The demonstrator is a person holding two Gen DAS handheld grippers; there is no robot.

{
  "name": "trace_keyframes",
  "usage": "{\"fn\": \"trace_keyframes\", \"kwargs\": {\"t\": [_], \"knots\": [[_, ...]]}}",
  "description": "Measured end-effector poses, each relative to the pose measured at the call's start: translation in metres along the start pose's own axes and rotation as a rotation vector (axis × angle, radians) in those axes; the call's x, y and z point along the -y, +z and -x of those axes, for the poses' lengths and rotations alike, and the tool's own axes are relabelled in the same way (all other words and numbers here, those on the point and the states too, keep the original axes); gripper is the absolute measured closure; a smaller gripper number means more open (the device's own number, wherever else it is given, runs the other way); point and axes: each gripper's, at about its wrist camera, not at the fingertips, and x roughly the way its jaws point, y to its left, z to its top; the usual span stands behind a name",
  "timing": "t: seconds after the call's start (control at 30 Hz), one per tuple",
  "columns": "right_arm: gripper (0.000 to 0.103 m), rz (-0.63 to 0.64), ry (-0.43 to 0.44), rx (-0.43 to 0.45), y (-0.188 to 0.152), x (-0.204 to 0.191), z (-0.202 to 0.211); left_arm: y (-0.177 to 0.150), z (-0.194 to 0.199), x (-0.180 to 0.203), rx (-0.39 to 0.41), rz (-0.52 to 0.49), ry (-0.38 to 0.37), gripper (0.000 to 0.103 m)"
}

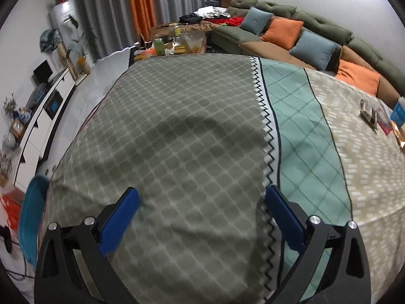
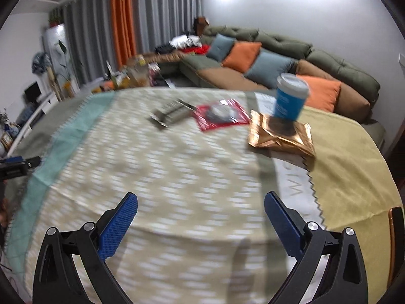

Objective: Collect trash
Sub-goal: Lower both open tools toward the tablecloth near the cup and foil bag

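Note:
In the right wrist view, trash lies on the patterned tablecloth (image 2: 177,172): a grey wrapper (image 2: 170,114), a red plastic packet (image 2: 221,116), a crumpled gold foil bag (image 2: 282,136) and a blue paper cup with a white lid (image 2: 289,97) standing on that bag. My right gripper (image 2: 201,206) is open and empty, well short of them. My left gripper (image 1: 201,198) is open and empty over the grey-green part of the cloth (image 1: 177,139). From the left wrist view the grey wrapper (image 1: 369,113), red packet (image 1: 384,121) and cup (image 1: 398,110) sit at the far right edge.
A blue bin rim (image 1: 31,215) sits at the table's left edge. Behind the table stands a sofa (image 1: 316,33) with orange and blue cushions and a cluttered low table (image 1: 174,43). A white cabinet (image 1: 45,106) runs along the left wall. The left gripper's tip (image 2: 17,164) shows in the right view.

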Motion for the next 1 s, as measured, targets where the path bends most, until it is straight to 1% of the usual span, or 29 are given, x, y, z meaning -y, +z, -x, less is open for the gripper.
{"fn": "trace_keyframes", "kwargs": {"t": [0.1, 0.23, 0.4, 0.53, 1.0], "knots": [[0.003, -0.028, -0.020, -0.061, 0.001, 0.024, -0.015, 0.005, -0.008, -0.006, -0.004, -0.006, -0.014, 0.003], [0.003, -0.075, -0.033, -0.109, 0.001, 0.050, -0.028, 0.013, -0.017, -0.009, -0.006, -0.012, -0.026, 0.002], [0.003, -0.063, -0.037, -0.115, 0.004, 0.063, -0.032, 0.018, -0.021, -0.008, -0.007, -0.014, -0.031, 0.002], [0.003, -0.042, -0.013, -0.113, 0.004, 0.067, -0.032, 0.017, -0.021, -0.009, -0.007, -0.013, -0.032, 0.002], [0.003, -0.036, -0.014, -0.116, 0.008, 0.071, -0.035, 0.017, -0.021, -0.009, -0.007, -0.013, -0.032, 0.002]]}}
